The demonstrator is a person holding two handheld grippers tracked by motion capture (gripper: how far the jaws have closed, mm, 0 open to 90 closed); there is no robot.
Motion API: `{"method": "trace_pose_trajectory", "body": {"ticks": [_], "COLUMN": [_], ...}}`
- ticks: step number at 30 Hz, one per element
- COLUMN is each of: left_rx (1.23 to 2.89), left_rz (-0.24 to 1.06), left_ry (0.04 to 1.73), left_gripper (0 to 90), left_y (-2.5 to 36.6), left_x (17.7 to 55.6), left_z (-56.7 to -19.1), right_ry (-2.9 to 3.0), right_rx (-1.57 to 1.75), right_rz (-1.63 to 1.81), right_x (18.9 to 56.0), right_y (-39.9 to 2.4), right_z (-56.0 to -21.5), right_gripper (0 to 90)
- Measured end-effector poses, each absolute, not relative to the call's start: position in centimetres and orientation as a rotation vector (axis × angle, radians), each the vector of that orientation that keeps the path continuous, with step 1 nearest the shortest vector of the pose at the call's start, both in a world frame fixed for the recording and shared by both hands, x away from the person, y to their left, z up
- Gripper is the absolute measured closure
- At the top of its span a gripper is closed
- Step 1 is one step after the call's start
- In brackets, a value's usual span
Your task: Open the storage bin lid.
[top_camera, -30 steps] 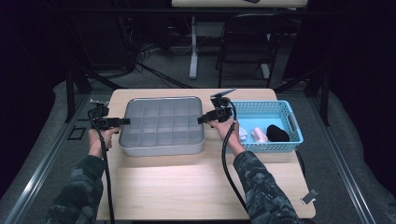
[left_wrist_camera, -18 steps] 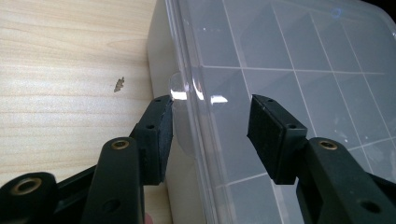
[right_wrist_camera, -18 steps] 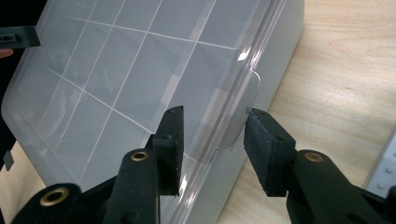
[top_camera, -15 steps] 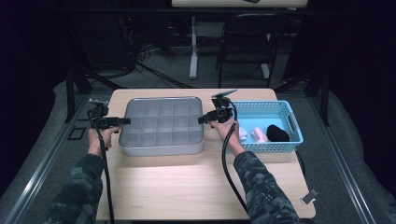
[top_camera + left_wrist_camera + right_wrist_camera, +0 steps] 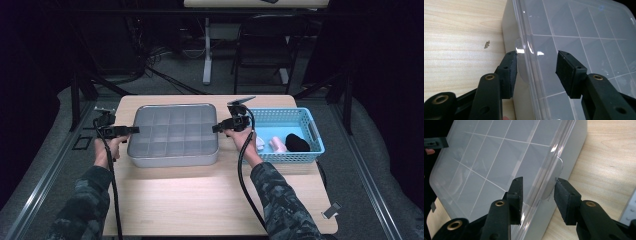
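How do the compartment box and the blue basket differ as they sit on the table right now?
The compartment box is clear grey plastic with a closed lid over a grid of cells; the blue basket is open-topped with perforated walls. The box's cells look empty; the basket holds a pink item and a black item. The left gripper and right gripper straddle the box's side edges; the basket is untouched. Both rest flat on the wooden table.

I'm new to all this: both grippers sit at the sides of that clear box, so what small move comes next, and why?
Probably closing both sets of jaws a little more. The left gripper and right gripper each straddle a side tab of the lid of the compartment box, with gaps showing at the pads; the left jaws have just been closing.
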State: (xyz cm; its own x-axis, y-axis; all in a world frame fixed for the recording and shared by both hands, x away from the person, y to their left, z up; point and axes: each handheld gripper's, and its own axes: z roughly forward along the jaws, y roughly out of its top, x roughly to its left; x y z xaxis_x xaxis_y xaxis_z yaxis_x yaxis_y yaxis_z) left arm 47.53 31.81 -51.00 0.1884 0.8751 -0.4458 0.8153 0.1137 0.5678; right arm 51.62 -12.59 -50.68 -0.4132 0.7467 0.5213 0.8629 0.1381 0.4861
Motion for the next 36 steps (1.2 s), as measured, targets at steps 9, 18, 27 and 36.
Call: {"method": "trace_pose_trajectory", "body": {"ticks": [9,18,27,36], "left_rx": [1.688,1.675,1.679,1.656], "left_rz": [0.097,0.114,0.132,0.131], "left_ry": [1.62,1.62,1.609,1.597], "left_gripper": [53.3,53.7,54.2,56.4], "left_y": [31.9,31.7,31.7,32.0], "left_x": [47.6,47.5,47.4,47.0], "left_z": [-50.9,-50.5,-50.1,-49.7], "right_ry": [-2.248,-2.24,-2.218,-2.19], "right_rx": [-1.603,-1.6,-1.586,-1.571], "right_rz": [-1.141,-1.168,-1.213,-1.266], "right_x": [51.5,51.3,51.0,50.8], "right_y": [-12.7,-12.7,-13.0,-13.4], "right_z": [-50.7,-50.5,-50.3,-49.9], "right_gripper": [59.9,60.5,62.3,64.7]}}
